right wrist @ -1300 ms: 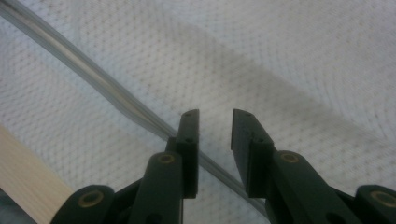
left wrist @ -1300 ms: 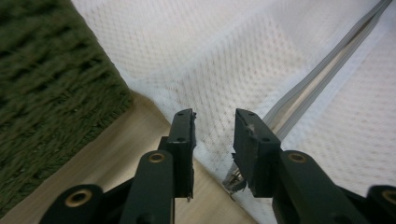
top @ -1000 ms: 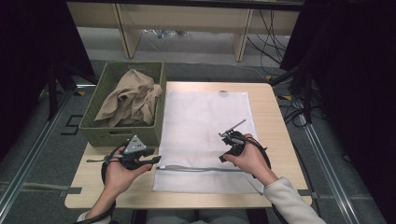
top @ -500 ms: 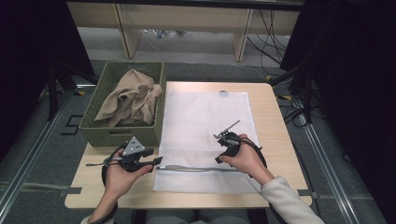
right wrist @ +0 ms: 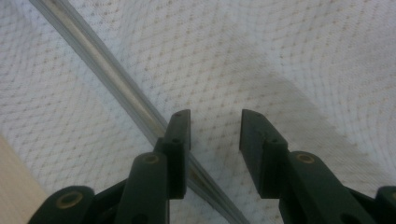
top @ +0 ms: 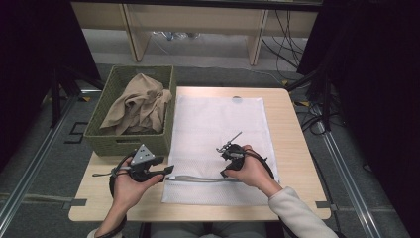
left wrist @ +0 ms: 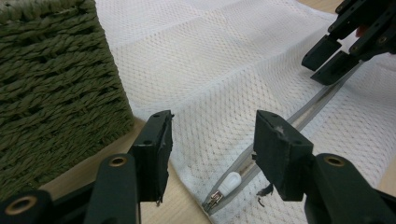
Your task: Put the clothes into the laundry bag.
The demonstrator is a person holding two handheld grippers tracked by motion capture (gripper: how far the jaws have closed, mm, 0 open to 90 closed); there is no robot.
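Two tongs worked at the zipper [top: 198,178] of a white mesh bag [top: 218,129] lying flat on the surface [top: 297,148], lower centre of the high view. Left tongs [left wrist: 210,140] stood apart around the zipper pull [left wrist: 226,184] at the bag's left edge, probably to grip it. Right tongs [right wrist: 215,130] stood apart over the mesh beside the zipper, likely to pin the bag. Basket [top: 163,139] with cloth [top: 136,101] sat upper left.
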